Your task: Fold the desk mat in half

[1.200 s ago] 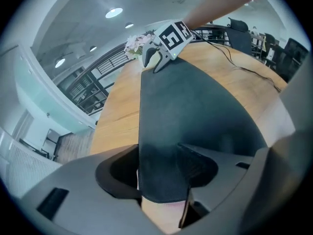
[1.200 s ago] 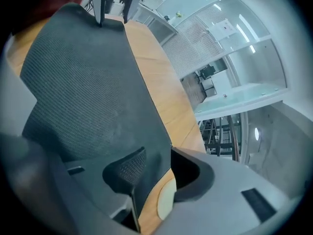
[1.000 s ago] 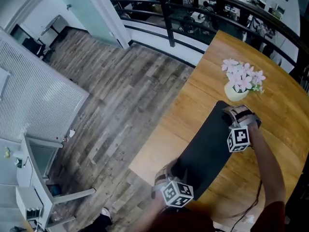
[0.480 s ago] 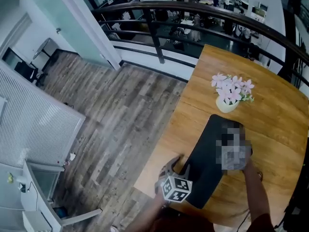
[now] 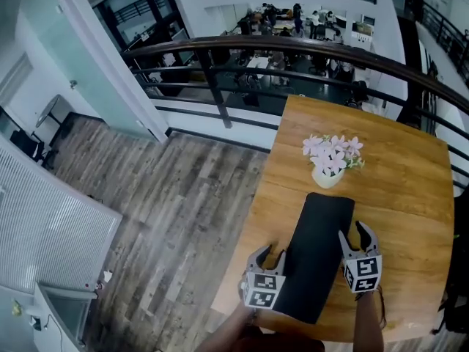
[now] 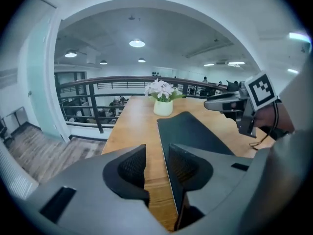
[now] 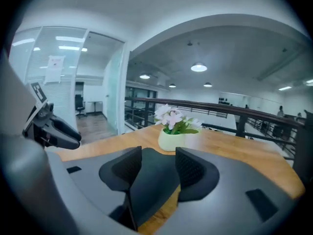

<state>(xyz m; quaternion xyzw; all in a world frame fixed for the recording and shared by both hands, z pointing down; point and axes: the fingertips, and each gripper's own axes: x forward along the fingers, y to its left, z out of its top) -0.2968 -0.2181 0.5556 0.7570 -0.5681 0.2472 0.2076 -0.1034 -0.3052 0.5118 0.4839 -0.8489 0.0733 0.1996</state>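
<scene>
Right tongs (image 5: 353, 233) brought back from far end by flower pot (image 5: 327, 177) to near end; jaws opening, mat edge between, unpinched. Left tongs (image 5: 269, 254) closing about near-left edge, not yet gripped. Desk mat (image 5: 315, 255) flat on desk (image 5: 410, 174); fold judged unstarted.

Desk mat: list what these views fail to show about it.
Near left edge of the mat: head view, partly covered by the left gripper.
Layers, one or two: edge too small in the head view, too dark in the gripper views.
Left gripper view: jaws closing round the mat's edge; its right jaw hides any contact.
Right gripper: jaws opening round the mat; in its view its body hides the mat's near end.
</scene>
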